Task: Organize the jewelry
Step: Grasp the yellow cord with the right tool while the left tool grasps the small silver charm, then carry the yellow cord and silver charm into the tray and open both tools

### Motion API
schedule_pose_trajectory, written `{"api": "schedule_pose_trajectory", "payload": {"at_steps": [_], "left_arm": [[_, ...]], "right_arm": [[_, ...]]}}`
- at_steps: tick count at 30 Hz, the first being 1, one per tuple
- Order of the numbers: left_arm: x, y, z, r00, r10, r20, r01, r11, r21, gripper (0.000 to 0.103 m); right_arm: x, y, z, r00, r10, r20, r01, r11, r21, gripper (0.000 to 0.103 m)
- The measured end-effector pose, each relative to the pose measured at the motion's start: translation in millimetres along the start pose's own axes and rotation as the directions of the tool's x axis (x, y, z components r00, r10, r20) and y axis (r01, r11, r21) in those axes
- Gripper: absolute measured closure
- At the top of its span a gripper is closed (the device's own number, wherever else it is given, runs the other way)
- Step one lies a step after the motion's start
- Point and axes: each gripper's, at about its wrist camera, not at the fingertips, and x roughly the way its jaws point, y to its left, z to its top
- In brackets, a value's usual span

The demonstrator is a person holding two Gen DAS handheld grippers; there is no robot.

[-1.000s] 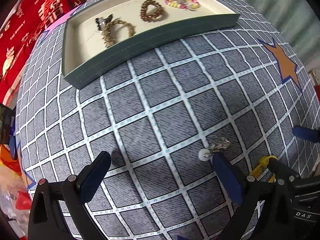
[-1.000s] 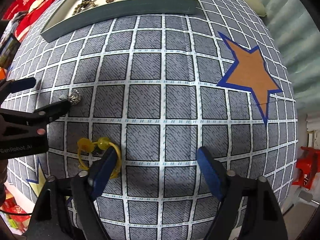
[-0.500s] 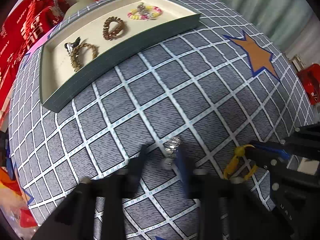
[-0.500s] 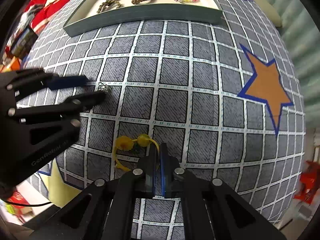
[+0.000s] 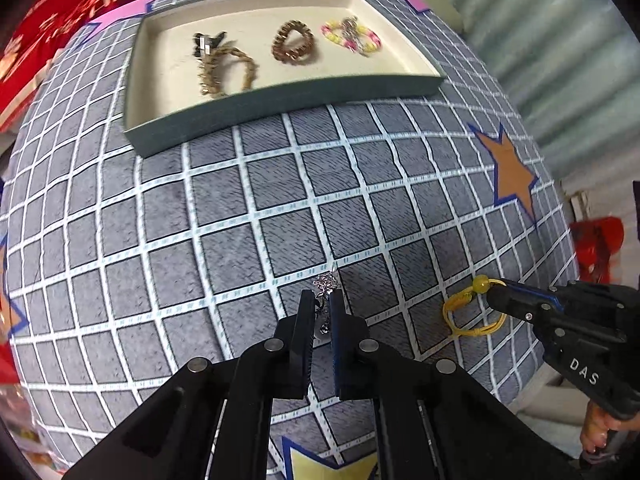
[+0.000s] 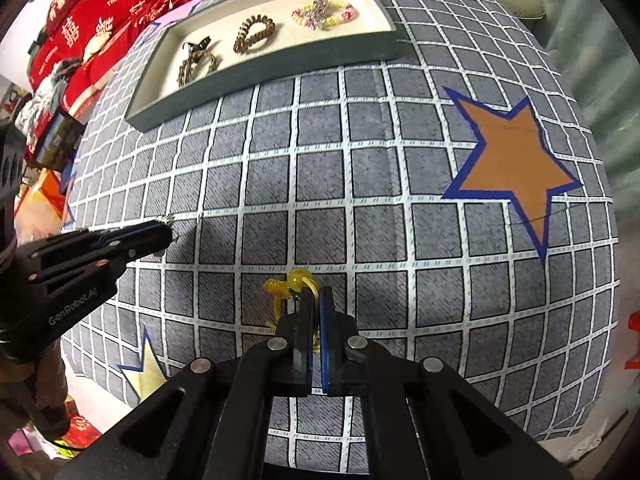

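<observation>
My left gripper (image 5: 320, 298) is shut on a small silver earring (image 5: 326, 283) with a white bead, held just over the grid cloth. It also shows in the right wrist view (image 6: 166, 232). My right gripper (image 6: 314, 294) is shut on a yellow cord bracelet (image 6: 288, 286) with yellow beads. That bracelet also shows in the left wrist view (image 5: 466, 312), in the right gripper (image 5: 494, 298). A grey tray (image 5: 280, 100) with a cream inside lies at the back. It holds a rope bracelet (image 5: 228, 68), a brown bracelet (image 5: 294, 42) and a pink-yellow bead bracelet (image 5: 352, 36).
The table is covered by a grey grid cloth (image 6: 320, 184) with an orange star (image 6: 512, 168) at the right. Red fabric (image 6: 100, 12) and small boxes (image 6: 56, 140) lie past the left edge. The table's front edge is close below both grippers.
Both grippers were open a second ago and have closed, the left on the earring and the right on the yellow bracelet. Both have since risen a little from the cloth.
</observation>
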Motion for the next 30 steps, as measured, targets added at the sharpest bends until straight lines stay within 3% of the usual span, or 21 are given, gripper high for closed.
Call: {"api": "schedule_pose_trajectory", "payload": {"at_steps": [7,18,19,30], "left_arm": [[-13.6,4.1,-2.3,1.000,-0.008,0.026,0.009,1.000,-0.020,0.086],[-45.3,11.1,9.5,0.993,-0.002,0.122,0.011,0.998,-0.069,0.086],[-47.9,11.5,11.3,0.979,-0.028,0.202,0.045,0.996,-0.080,0.086],[-73.6,15.4,32.2,0.957,0.000,0.291,0.040,0.990,-0.132,0.086]], "right_arm": [[-16.3,-30.8,-3.0,0.999,0.029,0.016,-0.029,0.999,0.020,0.101],[-43.0,-33.0,20.5,0.996,0.063,0.056,-0.064,0.998,0.020,0.101],[-43.7,-31.8,23.7,0.996,0.064,0.059,-0.065,0.998,0.019,0.101],[-60.6,-32.2,63.5,0.990,0.102,0.098,-0.104,0.994,0.016,0.101]]}}
